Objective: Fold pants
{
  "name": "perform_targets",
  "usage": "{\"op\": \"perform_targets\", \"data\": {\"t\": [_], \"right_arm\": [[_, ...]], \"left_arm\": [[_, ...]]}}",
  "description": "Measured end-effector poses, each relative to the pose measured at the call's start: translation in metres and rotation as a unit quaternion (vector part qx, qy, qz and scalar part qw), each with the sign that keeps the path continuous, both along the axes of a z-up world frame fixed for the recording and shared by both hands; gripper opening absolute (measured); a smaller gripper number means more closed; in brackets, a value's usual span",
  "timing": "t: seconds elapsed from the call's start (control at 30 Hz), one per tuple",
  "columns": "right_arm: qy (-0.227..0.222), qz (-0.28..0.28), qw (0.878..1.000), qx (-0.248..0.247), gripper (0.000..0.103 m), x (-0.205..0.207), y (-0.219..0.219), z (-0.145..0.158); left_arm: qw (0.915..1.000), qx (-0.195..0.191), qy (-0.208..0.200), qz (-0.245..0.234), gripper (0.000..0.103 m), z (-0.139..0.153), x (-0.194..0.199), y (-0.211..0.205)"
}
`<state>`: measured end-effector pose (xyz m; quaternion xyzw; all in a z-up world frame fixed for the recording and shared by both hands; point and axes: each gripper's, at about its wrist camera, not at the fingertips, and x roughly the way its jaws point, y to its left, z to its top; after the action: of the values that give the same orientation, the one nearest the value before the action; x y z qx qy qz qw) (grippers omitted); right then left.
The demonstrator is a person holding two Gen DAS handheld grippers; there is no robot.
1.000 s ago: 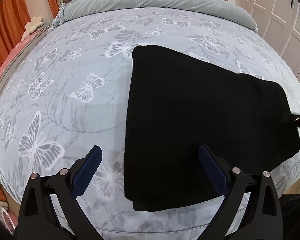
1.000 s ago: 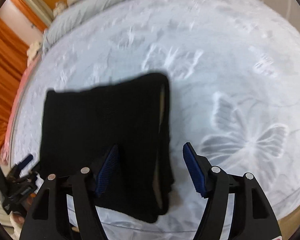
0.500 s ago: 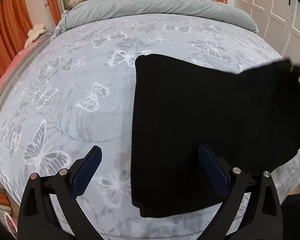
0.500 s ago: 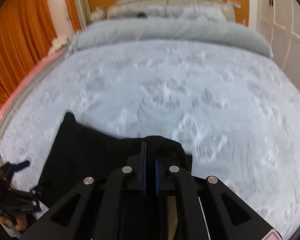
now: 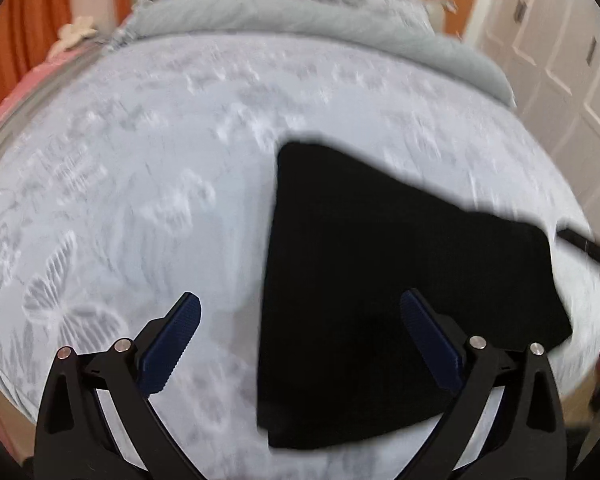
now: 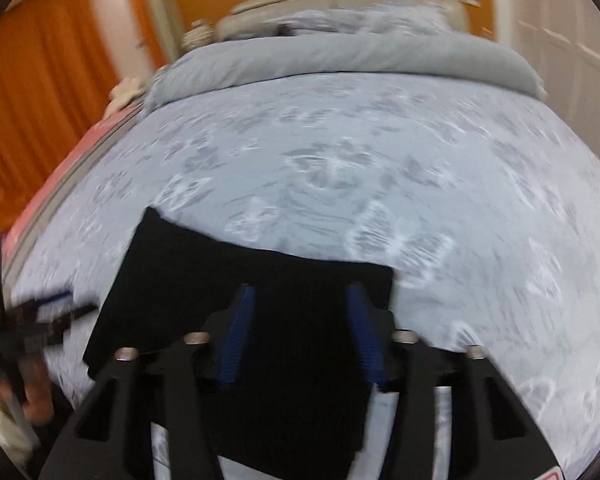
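Observation:
The black pants point(image 5: 360, 272) lie folded in a flat rectangle on the butterfly-print bed; they also show in the right wrist view point(image 6: 228, 292). My left gripper point(image 5: 300, 340) is open and empty above the fold's near left edge. My right gripper point(image 6: 298, 332) is open above the fold's right part, with nothing between its blue pads point(image 6: 236, 332). It appears at the right edge of the left wrist view point(image 5: 588, 250). The left gripper shows at the far left of the right wrist view point(image 6: 36, 320). Both views are blurred by motion.
The grey-blue bedspread point(image 5: 140, 184) spreads wide to the left of and beyond the pants. A rolled grey duvet point(image 6: 340, 56) lies across the head of the bed. Orange curtains point(image 6: 40, 92) hang on the left, white wardrobe doors point(image 5: 560, 60) stand on the right.
My right gripper was shut on the right edge of the pants and lifting it; now it is open and the pants lie flat. The left gripper has stayed open and shifted slightly.

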<state>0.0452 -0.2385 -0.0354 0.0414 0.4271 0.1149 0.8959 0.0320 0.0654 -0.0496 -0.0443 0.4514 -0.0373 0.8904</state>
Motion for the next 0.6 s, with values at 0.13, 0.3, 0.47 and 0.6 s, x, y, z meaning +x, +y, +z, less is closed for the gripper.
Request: {"op": "perform_targets", "data": {"t": [0.13,0.3,0.47,0.6], "right_arm": [[0.049,0.033,0.998,0.000,0.012,0.026,0.032,-0.022],[0.101,-0.010,0.995,0.012,0.011,0.045,0.020,-0.052],[0.027,-0.055,0.998,-0.019,0.088,-0.013,-0.016,-0.011],[0.118,-0.045,0.990,0.055,0.088,-0.035,-0.043,-0.045]], "left_arm": [[0.9982,0.049,0.018,0.030,0.098,-0.014,0.055,-0.009],[0.9916,-0.010,0.097,0.084,0.098,-0.056,0.087,0.013],[0.9908,-0.102,0.088,0.015,0.098,-0.015,0.035,0.037],[0.9850,-0.105,0.137,-0.001,0.098,-0.047,-0.003,0.043]]}}
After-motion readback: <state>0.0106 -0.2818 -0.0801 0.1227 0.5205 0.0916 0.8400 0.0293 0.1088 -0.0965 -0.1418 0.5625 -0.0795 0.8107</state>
